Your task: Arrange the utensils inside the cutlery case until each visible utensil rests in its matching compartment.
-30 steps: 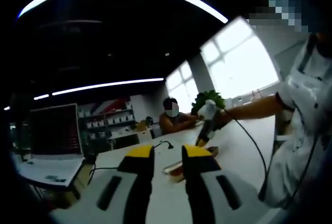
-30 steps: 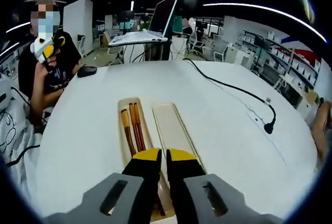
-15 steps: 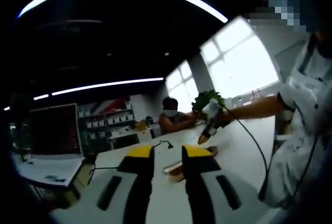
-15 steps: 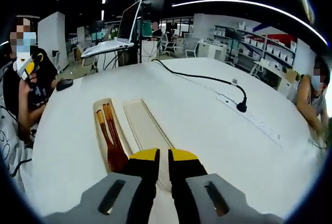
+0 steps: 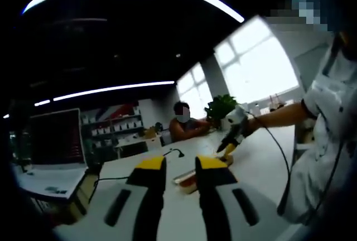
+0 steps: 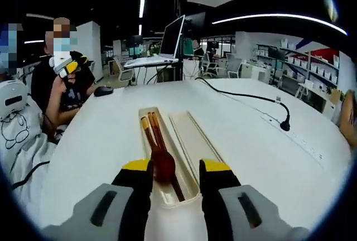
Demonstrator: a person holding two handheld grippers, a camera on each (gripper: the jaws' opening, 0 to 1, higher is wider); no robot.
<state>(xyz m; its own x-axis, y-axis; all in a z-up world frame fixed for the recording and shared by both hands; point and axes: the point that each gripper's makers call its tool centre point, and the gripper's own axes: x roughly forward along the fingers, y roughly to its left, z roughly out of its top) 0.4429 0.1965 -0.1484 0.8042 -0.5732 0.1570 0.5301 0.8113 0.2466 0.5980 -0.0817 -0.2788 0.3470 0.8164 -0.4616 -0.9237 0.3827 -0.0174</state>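
Right gripper (image 6: 175, 168) jaws wide apart, empty. Just ahead btwn them: cream oblong plastic cutlery case (image 6: 188, 192), brown wooden spoon (image 6: 162, 162) and chopsticks (image 6: 153, 132) inside; looks nearly done. Left gripper (image 5: 180, 165) part-open, empty.

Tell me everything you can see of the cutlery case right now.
The cutlery case is a long, cream, plastic-looking tray lying flat on the white table. Dark reddish-brown chopsticks and a spoon lie inside. Its matching lid lies alongside, apparently touching. The right hand-held gripper straddles its near end, open.
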